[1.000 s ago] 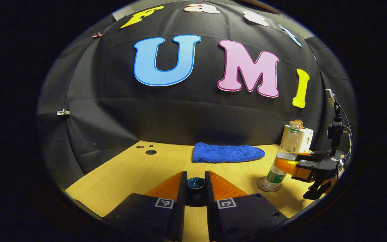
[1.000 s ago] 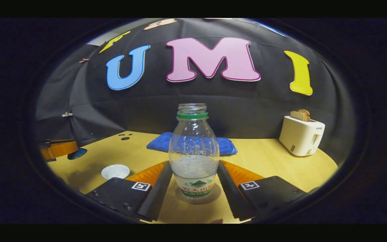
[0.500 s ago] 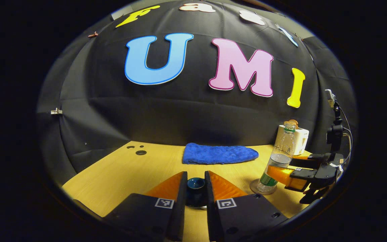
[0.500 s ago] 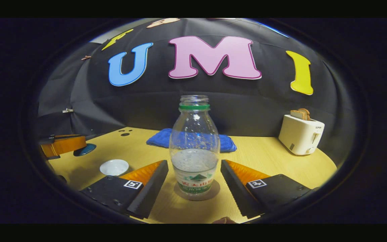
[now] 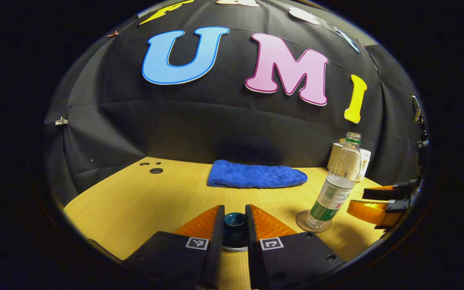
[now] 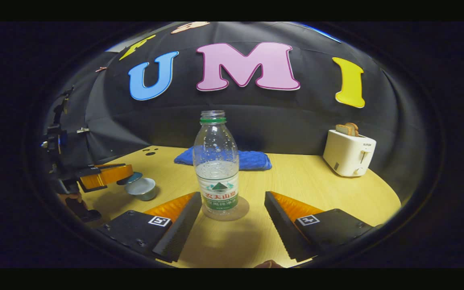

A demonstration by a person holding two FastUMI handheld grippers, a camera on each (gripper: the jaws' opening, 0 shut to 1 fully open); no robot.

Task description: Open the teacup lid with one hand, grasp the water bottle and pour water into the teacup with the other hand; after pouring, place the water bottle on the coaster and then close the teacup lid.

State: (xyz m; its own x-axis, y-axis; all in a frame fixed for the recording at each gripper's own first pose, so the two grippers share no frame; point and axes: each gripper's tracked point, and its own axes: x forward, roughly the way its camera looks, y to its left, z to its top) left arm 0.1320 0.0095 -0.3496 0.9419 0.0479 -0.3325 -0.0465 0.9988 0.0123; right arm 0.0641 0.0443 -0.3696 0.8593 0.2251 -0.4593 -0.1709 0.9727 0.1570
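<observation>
My left gripper [image 5: 235, 208] is shut on the knob of the dark blue teacup lid [image 5: 235, 222]. A white rim of the teacup [image 5: 235, 249] shows just under the lid. In the right gripper view the left gripper [image 6: 124, 172] holds the lid [image 6: 135, 177] at the top of the teacup [image 6: 143, 190]; whether the lid rests on the cup I cannot tell. The water bottle [image 6: 216, 165], uncapped and partly full, stands upright on the round coaster [image 6: 240, 211]. My right gripper [image 6: 232, 198] is open, its fingers apart from the bottle [image 5: 338, 181] on both sides.
A blue cloth [image 5: 256, 178] lies at the back of the wooden table [image 5: 143, 201]. A white toaster [image 6: 349, 153] with bread in it stands at the back right. Small holes [image 5: 156, 170] mark the table's far left.
My right gripper opened, let go of the bottle on the coaster and drew back. My left gripper brought the lid down over the teacup.
</observation>
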